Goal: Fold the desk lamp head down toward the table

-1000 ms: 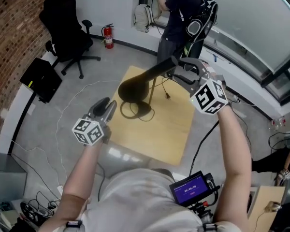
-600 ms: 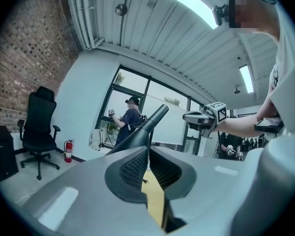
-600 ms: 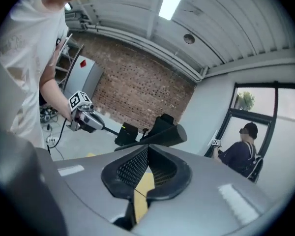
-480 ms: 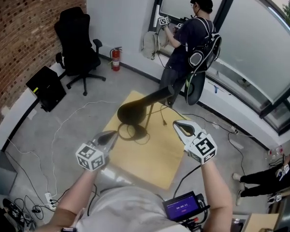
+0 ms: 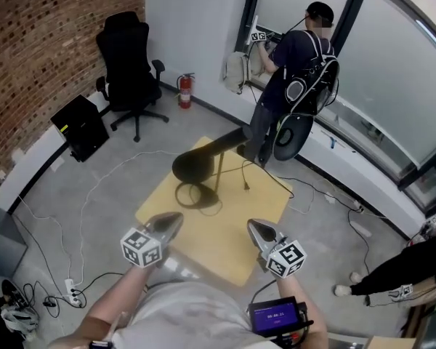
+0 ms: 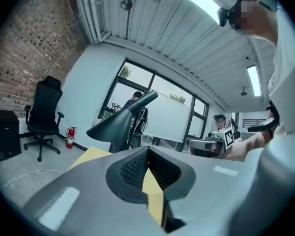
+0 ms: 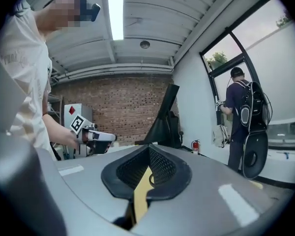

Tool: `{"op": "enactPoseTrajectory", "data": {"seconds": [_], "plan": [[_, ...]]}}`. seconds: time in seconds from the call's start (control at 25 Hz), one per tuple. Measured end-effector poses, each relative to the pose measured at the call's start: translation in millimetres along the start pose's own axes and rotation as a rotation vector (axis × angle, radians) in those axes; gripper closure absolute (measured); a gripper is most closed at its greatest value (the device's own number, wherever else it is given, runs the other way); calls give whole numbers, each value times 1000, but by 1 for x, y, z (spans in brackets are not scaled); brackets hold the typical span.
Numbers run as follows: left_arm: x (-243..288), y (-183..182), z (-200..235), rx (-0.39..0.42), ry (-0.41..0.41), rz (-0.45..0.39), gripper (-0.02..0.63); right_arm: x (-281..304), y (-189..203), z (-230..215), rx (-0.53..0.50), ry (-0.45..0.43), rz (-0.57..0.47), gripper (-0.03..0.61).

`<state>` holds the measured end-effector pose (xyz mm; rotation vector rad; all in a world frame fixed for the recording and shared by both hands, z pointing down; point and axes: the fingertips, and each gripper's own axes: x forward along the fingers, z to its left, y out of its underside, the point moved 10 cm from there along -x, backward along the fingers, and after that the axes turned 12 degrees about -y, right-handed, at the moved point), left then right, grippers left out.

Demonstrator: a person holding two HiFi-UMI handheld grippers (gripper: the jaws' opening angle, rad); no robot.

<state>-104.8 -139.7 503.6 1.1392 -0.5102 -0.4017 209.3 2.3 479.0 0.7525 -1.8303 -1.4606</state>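
Note:
The black desk lamp [image 5: 195,164] stands on the small yellow-wood table [image 5: 229,231], its cone head tipped down to the left over the round base, its arm rising toward the window. My left gripper [image 5: 176,217] is shut and empty near the table's near left corner. My right gripper [image 5: 253,225] is shut and empty over the near right edge. Both are well short of the lamp. The left gripper view shows the lamp head [image 6: 119,125] beyond the closed jaws of the left gripper [image 6: 147,149]. In the right gripper view the lamp [image 7: 162,119] rises past the right gripper [image 7: 148,149].
A person with a backpack [image 5: 292,78] stands at the window behind the table. A black office chair [image 5: 129,71], a fire extinguisher [image 5: 184,91] and a black box [image 5: 81,126] line the left walls. Cables [image 5: 105,180] trail over the floor. Someone's legs [image 5: 392,281] reach in at the right.
The right gripper has left the lamp arm, dropped and drawn back to the near table edge with its jaws closed. The left gripper has also closed and drawn back. The lamp has stayed put.

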Motion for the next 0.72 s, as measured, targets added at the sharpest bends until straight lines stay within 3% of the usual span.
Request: {"op": "enactPoseTrajectory", "data": {"seconds": [0.36, 0.72], "plan": [[-11, 19, -49, 11, -8, -9, 612, -23, 27, 22, 40, -40, -59, 568], [-38, 42, -81, -8, -76, 15, 612, -42, 42, 31, 75, -89, -64, 566]]}}
